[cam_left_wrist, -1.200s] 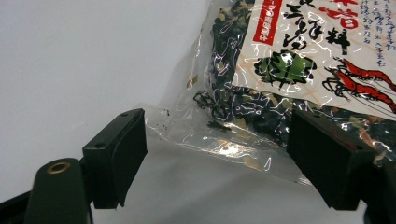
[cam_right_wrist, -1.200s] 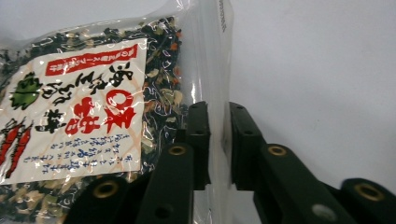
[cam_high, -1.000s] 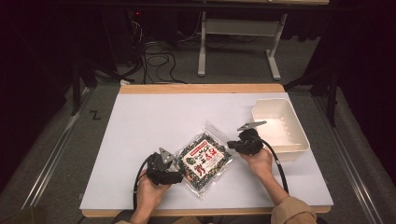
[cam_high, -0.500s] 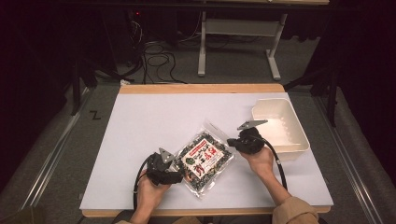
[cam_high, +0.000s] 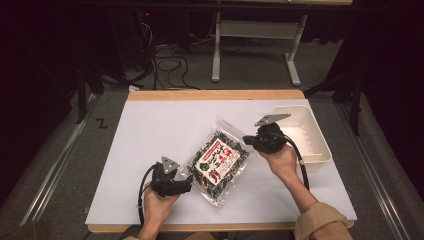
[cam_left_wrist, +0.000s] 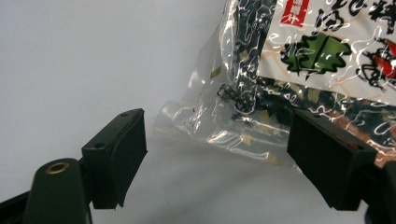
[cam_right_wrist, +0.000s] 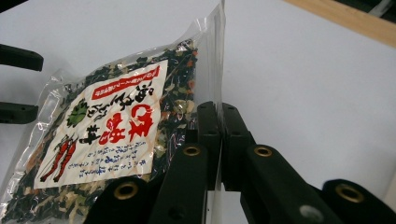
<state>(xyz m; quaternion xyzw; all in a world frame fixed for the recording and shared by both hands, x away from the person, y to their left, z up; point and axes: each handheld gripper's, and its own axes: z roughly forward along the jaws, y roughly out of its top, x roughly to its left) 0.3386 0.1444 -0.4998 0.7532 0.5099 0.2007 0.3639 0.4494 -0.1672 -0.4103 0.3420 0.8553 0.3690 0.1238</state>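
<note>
A clear plastic bag of dried greens (cam_high: 219, 159) with a white and red label lies near the middle of the white table top (cam_high: 165, 130). My right gripper (cam_high: 246, 139) is shut on the bag's right sealed edge; in the right gripper view the jaws (cam_right_wrist: 219, 140) pinch the clear seam of the bag (cam_right_wrist: 107, 135). My left gripper (cam_high: 189, 179) stands open at the bag's lower left corner, and in the left gripper view the crinkled corner of the bag (cam_left_wrist: 261, 102) lies between and beyond the spread jaws (cam_left_wrist: 217, 158).
A white rectangular bin (cam_high: 304, 132) stands at the table's right edge, just behind my right hand. A wooden strip (cam_high: 215, 94) runs along the far table edge. Cables (cam_high: 165, 57) and a desk frame (cam_high: 255, 35) are on the floor beyond.
The bag has shifted a little, its right edge drawn up by my right gripper. My left gripper stays at the bag's lower left corner.
</note>
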